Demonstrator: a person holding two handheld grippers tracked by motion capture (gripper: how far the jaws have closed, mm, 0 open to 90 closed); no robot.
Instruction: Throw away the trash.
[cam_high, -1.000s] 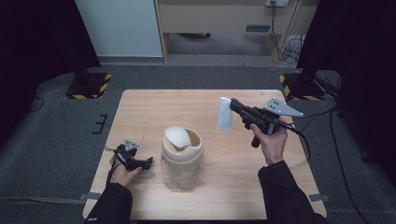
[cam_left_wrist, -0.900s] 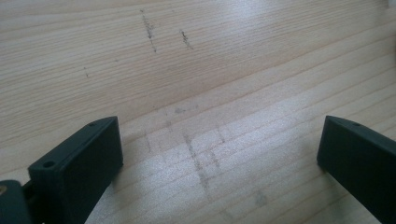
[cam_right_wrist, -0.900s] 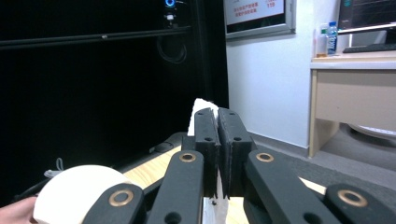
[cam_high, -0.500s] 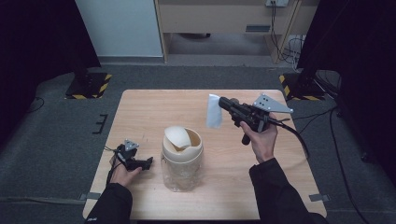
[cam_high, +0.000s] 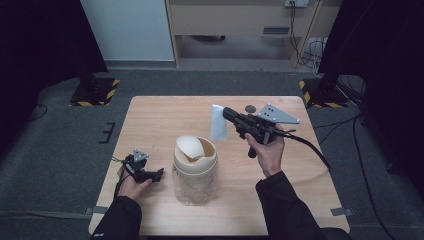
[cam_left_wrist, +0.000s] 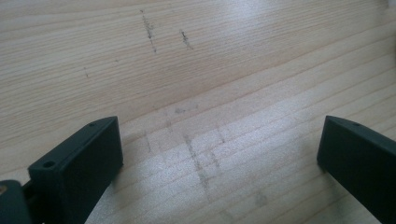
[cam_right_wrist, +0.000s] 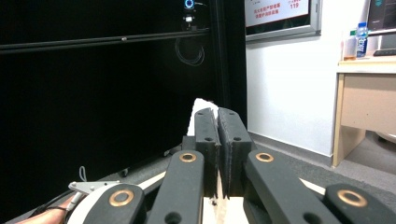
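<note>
Holding thin white flat sheet (cam_high: 218, 123) upright in shut right hand-held gripper (cam_high: 229, 114), just beyond & right of clear plastic jar (cam_high: 195, 170) w/ cream swing lid; left hand-held gripper (cam_left_wrist: 219, 154) resting wide open, empty, on tabletop (cam_high: 165, 115).

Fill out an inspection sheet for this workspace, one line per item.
Surface: wooden table, faint pencil marks.
Job's things: clear jar with a cream swing lid; white sheet held in the air.
Clutter: small dark disc near the far edge.
Grippers: right tongs shut on the white sheet; left tongs open over bare wood.
Cables: one trails from the right tongs off the table's right edge.
Surroundings: grey carpet, dark curtains, hazard-striped stand bases.
</note>
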